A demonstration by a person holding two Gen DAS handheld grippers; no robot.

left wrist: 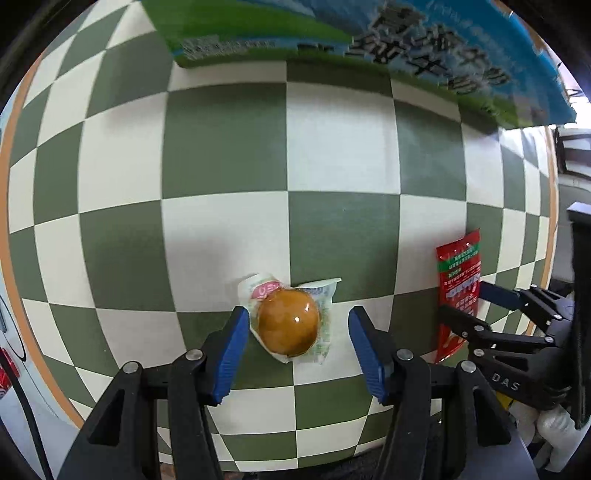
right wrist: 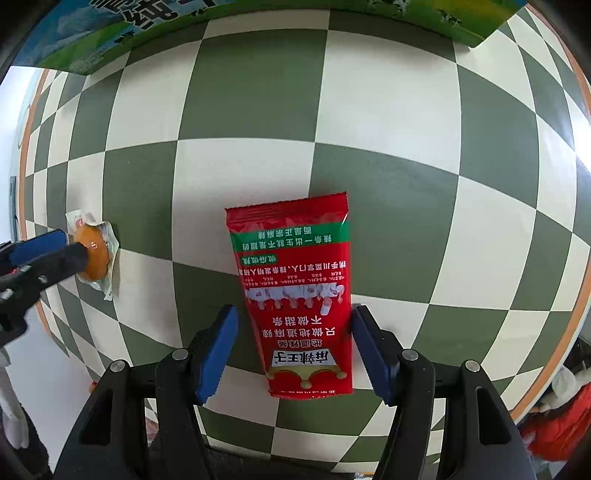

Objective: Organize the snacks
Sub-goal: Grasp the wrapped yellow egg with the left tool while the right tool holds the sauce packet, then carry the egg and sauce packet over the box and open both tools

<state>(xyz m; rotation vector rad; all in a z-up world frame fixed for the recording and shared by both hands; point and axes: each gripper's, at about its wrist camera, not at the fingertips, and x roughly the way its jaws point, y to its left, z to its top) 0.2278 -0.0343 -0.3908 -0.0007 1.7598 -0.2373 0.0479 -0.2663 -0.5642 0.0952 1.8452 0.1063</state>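
Note:
A brown braised egg in a clear wrapper (left wrist: pixel 288 322) lies on the green-and-white checked table. My left gripper (left wrist: pixel 298 325) is open with its blue pads on either side of the egg, apart from it. A red spicy-strip packet (right wrist: pixel 293 295) lies flat on the table. My right gripper (right wrist: pixel 294 328) is open with its pads on either side of the packet's near half, just beside its edges. The packet (left wrist: pixel 458 291) and right gripper (left wrist: pixel 480 306) also show at the right of the left wrist view. The egg (right wrist: pixel 94 254) and left gripper (right wrist: pixel 55 247) show at the left of the right wrist view.
A large blue-and-green carton (left wrist: pixel 332 33) stands at the far side of the table, also in the right wrist view (right wrist: pixel 110 33). The table's orange rim (right wrist: pixel 576 325) curves close on the right and its rim (left wrist: pixel 22 229) on the left. Red and white items (right wrist: pixel 561 424) lie beyond the near-right edge.

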